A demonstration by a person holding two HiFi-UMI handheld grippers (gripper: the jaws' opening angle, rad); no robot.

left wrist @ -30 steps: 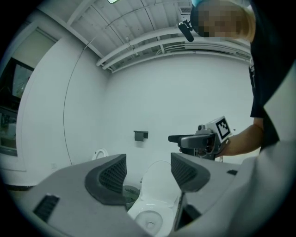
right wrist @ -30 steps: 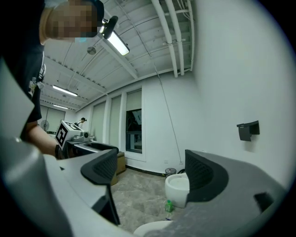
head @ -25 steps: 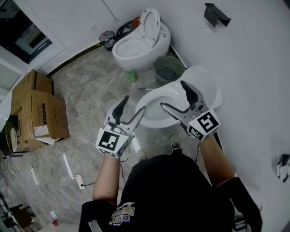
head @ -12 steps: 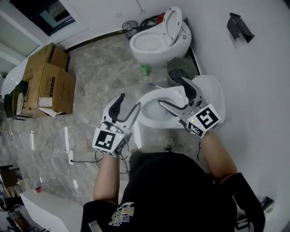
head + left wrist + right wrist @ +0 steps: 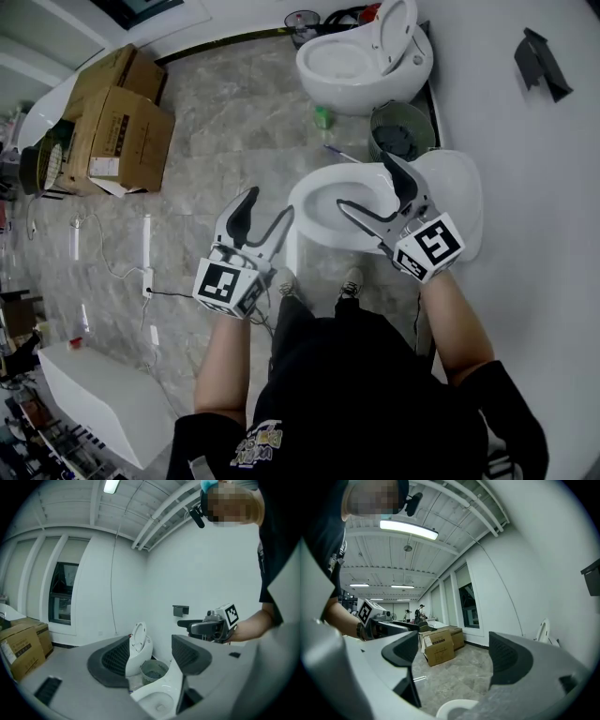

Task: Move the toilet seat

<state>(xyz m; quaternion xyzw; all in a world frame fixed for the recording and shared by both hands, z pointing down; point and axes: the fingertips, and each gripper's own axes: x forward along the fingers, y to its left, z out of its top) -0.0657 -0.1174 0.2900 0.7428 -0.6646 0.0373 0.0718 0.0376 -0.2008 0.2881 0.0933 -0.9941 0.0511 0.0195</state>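
Toilet seat: the toilet seat (image 5: pixel 456 199) looks raised. It leans back towards the wall behind the near toilet bowl (image 5: pixel 323 202), which lies open below me.
Left gripper: the left gripper (image 5: pixel 267 208) hangs just left of the bowl. Its jaws have just eased in slightly but stand wide, with nothing between the pads. Through the gap I see only the far toilet (image 5: pixel 354 58) and the waste bin (image 5: pixel 401 131).
Right gripper: the right gripper (image 5: pixel 367 186) reaches across the bowl's right side, its tips near the back rim and just beside the raised seat. Its jaws are spread wide and hold nothing. Its own view shows floor and the cardboard boxes (image 5: pixel 117 127) between them.
Just changed: both grippers have come lower and closer to the near toilet than a second ago. The bowl now lies between my two arms, no longer ahead of them.
Meaning for the task: I judge this is still the approach. The seat is untouched and has not moved.
Next: the right gripper is closest. It probably needs to turn towards the seat's edge and then close.
Watch for: a glossy seat could slip out of the pads and drop hard.
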